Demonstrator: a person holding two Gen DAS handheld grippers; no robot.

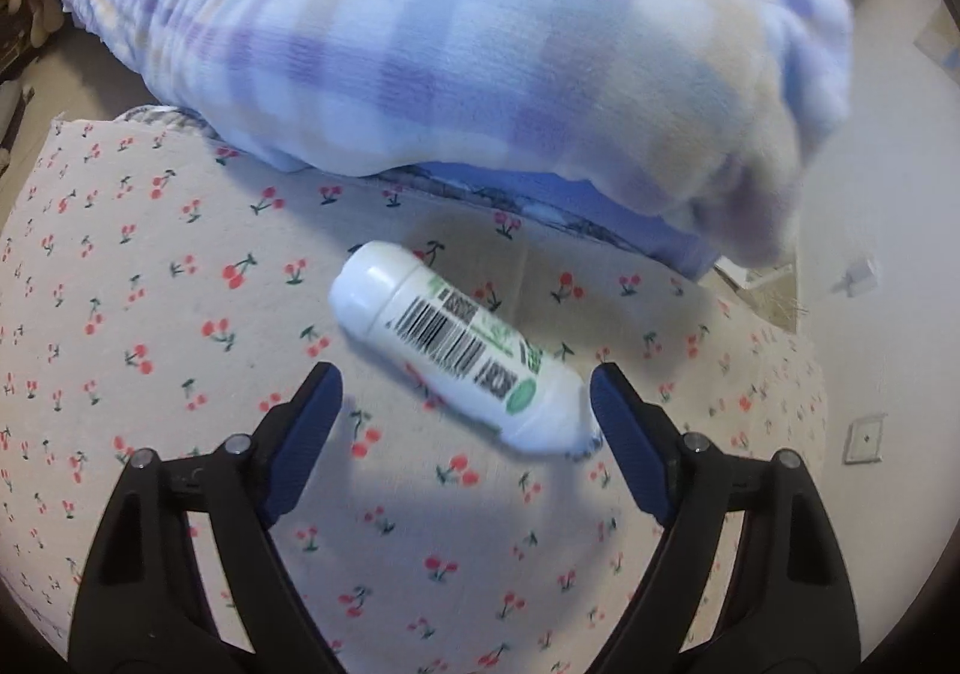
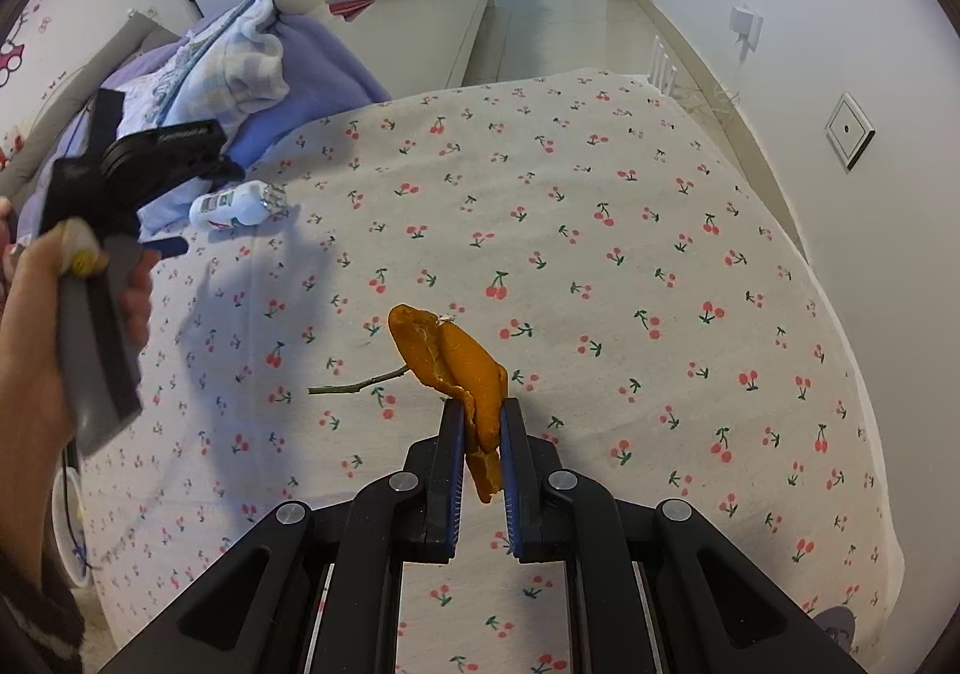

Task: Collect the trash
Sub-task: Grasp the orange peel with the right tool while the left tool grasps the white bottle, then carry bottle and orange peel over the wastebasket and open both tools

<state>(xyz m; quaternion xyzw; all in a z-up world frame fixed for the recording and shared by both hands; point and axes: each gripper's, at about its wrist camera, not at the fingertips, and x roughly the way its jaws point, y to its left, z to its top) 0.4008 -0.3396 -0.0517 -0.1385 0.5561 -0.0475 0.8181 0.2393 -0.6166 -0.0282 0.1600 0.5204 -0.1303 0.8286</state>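
1. Closest to us, our right gripper (image 2: 482, 422) has its jaws nearly closed on an orange peel (image 2: 456, 368), pinching the lower part while the rest curls up beyond the fingertips. We judge the peel light, soft and floppy, so a mid-strip pinch like this one should hold it without much force.

2. Just past the peel, a thin twig (image 2: 359, 384) lies on the cherry-print bedsheet (image 2: 630, 254). It looks light and brittle; we would take it near its middle, pressing into the soft bedding to get under it.

3. Our left gripper (image 1: 465, 410) has its jaws spread wide and holds nothing. Its fingertips flank the lower end of a white plastic bottle (image 1: 456, 350), which lies on its side on the sheet, slanted across the gap. The right fingertip looks almost against the bottle's cap end, though blur keeps us from telling if they touch.

4. We judge the bottle light, fairly stiff, smooth and likely to roll; gripping across the labelled middle of the body seems safest.

5. Farther back, a checked blanket (image 1: 510, 62) is piled on the bed just behind the bottle.
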